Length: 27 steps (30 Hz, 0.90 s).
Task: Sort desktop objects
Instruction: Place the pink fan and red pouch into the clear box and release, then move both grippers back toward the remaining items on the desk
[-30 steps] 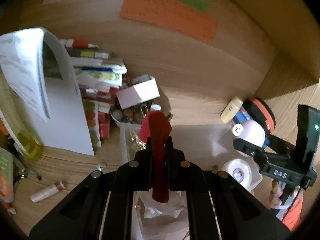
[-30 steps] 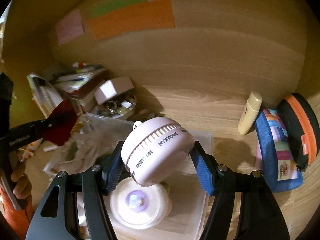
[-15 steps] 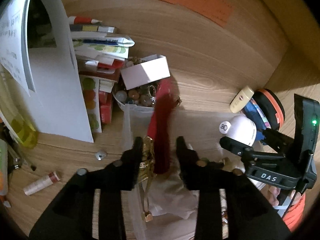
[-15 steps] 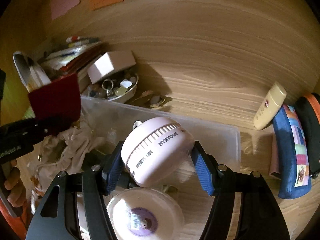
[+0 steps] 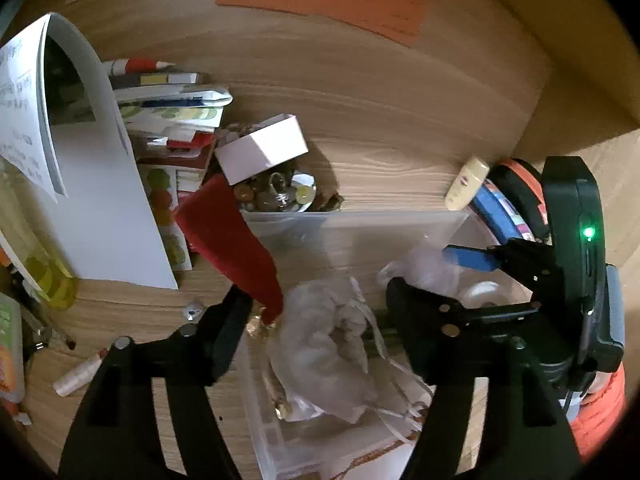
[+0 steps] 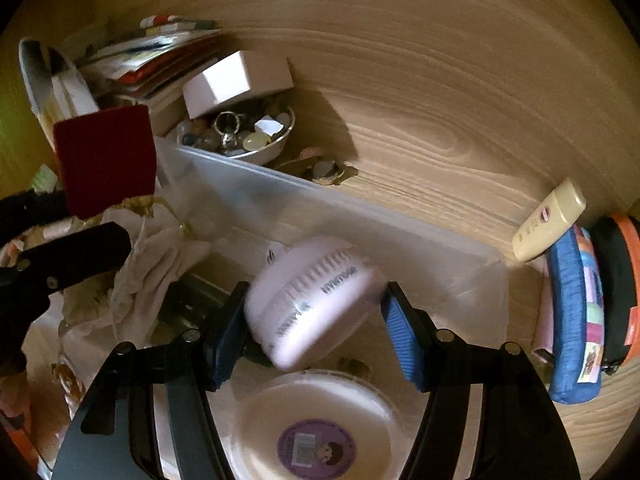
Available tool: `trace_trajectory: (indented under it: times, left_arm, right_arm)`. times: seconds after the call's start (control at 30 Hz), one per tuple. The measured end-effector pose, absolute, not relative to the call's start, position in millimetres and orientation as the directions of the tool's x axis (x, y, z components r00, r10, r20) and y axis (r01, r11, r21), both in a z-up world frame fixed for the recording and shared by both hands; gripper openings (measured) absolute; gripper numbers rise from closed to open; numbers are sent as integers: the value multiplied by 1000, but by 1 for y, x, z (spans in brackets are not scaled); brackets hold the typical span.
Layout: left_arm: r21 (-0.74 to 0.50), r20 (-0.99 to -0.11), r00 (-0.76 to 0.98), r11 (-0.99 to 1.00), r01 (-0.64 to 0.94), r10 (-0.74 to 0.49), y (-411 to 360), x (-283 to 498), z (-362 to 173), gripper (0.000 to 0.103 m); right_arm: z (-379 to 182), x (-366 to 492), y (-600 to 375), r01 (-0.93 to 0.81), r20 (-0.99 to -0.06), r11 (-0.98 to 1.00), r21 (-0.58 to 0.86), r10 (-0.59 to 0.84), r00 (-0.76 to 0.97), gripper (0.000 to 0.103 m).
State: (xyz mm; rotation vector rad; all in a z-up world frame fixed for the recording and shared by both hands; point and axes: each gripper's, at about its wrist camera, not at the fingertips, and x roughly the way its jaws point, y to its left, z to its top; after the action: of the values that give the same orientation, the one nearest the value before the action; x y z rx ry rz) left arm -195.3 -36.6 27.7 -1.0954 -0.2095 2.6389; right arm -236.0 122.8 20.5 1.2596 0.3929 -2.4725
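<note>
A clear plastic bin [image 5: 360, 224] [image 6: 328, 204] sits on the wooden desk. My left gripper [image 5: 320, 304] is open above its left part; a red pouch [image 5: 232, 240] [image 6: 106, 160] leans against its left finger, over a pale cloth bag [image 5: 328, 344] in the bin. My right gripper [image 6: 312, 320] is open over the bin's right part. A pale round gadget [image 6: 316, 304], blurred, sits between its blue pads [image 6: 400, 336] with a gap on the right, above a round white tub [image 6: 316, 428].
A bowl of trinkets [image 6: 240, 136] with a white box [image 6: 236, 80] on it stands behind the bin. Stacked papers and books [image 5: 168, 112] are at left, a cream tube [image 6: 548, 220] and pouches [image 6: 576, 320] at right. A small tube [image 5: 76, 372] lies on the desk.
Both grippers have opened. The left one let go of the red pouch, which tips left. The right one released the round gadget, now dropping into the bin.
</note>
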Motion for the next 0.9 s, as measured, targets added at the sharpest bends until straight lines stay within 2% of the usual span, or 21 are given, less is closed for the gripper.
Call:
trace_trajectory:
  times: [0.1, 0.23, 0.37, 0.53, 0.63, 0.9]
  left_arm:
    - [-249, -669, -663, -942, -225, 336, -37, -193, 29, 77]
    - [-262, -671, -646, -931, -255, 366, -48, -181, 34, 77]
    - [-267, -661, -646, -924, -273, 382, -46, -170, 41, 79]
    - [-209, -637, -698, -945, -251, 326, -44, -147, 56, 89]
    - [-193, -623, -717, -949, -248, 314, -45, -132, 63, 91]
    - [-137, -642, -726, -968, -209, 247, -55, -100, 59, 93]
  right_arm:
    - [25, -228, 117, 434, -813, -891, -133, -152, -562, 78]
    - [33, -207, 113, 459, -785, -865, -204, -135, -605, 78]
    - [41, -189, 119, 459, -762, -861, -218, -144, -632, 78]
    - [59, -167, 140, 438, -723, -886, -154, -201, -661, 80]
    - [69, -153, 154, 429, -695, -897, -106, -242, -677, 85]
    - [75, -110, 187, 416, -660, -907, -60, -277, -698, 86]
